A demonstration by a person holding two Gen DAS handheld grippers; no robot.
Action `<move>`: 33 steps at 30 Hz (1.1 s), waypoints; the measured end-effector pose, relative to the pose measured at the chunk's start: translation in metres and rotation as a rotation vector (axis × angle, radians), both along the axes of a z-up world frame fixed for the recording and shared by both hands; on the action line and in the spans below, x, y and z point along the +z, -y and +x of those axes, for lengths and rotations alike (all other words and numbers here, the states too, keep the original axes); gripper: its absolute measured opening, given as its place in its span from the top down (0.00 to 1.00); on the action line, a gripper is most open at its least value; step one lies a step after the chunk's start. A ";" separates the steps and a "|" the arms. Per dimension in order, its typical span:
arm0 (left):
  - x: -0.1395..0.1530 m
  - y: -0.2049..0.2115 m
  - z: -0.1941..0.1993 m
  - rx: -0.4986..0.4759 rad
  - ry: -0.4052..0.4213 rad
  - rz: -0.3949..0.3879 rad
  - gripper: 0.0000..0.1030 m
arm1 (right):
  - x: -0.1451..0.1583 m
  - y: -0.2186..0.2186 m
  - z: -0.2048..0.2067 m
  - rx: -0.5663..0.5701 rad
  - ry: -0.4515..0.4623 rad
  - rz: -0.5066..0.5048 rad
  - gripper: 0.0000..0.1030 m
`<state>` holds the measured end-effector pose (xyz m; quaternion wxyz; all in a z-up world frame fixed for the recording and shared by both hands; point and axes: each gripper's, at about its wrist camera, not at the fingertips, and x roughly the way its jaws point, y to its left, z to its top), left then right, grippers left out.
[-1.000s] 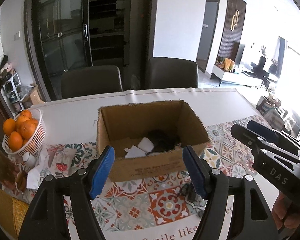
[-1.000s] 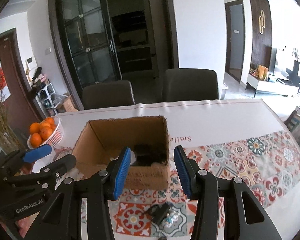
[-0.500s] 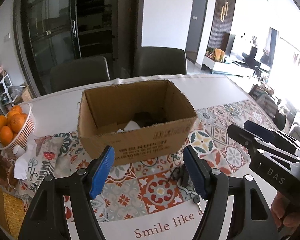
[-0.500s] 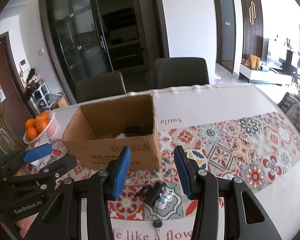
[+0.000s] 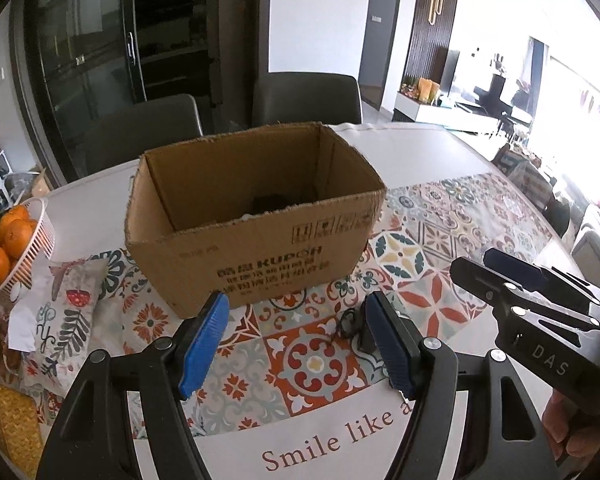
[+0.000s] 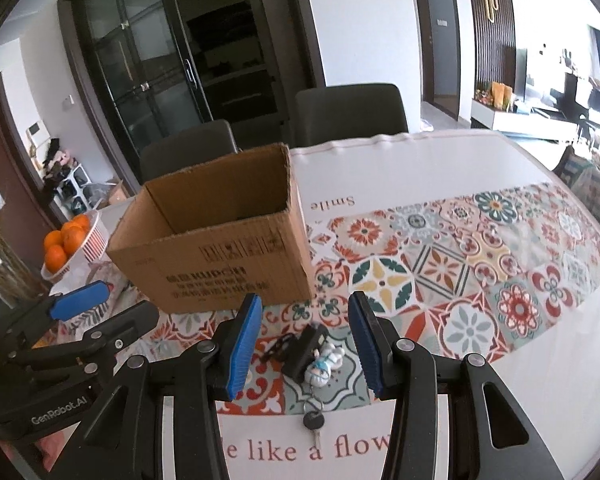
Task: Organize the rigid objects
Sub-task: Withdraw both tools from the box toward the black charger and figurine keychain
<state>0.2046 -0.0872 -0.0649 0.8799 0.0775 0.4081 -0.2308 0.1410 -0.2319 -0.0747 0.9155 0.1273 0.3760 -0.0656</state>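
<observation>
Both claws, left and right, gape empty; keyring lies before the cardboard box.

Open right claw above keychain, cardboard box behind

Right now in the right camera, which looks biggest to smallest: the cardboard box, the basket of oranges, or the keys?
1. cardboard box
2. basket of oranges
3. keys; they are closer to the camera, so this ranking against the basket is unsure.

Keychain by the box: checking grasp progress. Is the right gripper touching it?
Apart: right wrist view shows the keychain between the open right gripper pads, tablecloth visible either side.
</observation>
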 end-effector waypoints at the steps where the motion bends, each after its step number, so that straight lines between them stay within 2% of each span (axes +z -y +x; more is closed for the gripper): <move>1: -0.002 0.001 0.000 -0.003 -0.004 0.002 0.32 | -0.002 0.000 0.000 -0.001 -0.004 0.003 0.55; 17: -0.041 0.012 0.001 -0.091 -0.059 0.034 0.32 | -0.048 0.002 -0.008 -0.030 -0.090 0.070 0.55; 33: -0.082 0.022 0.015 -0.219 -0.111 0.041 0.32 | -0.094 0.004 -0.002 -0.068 -0.132 0.167 0.55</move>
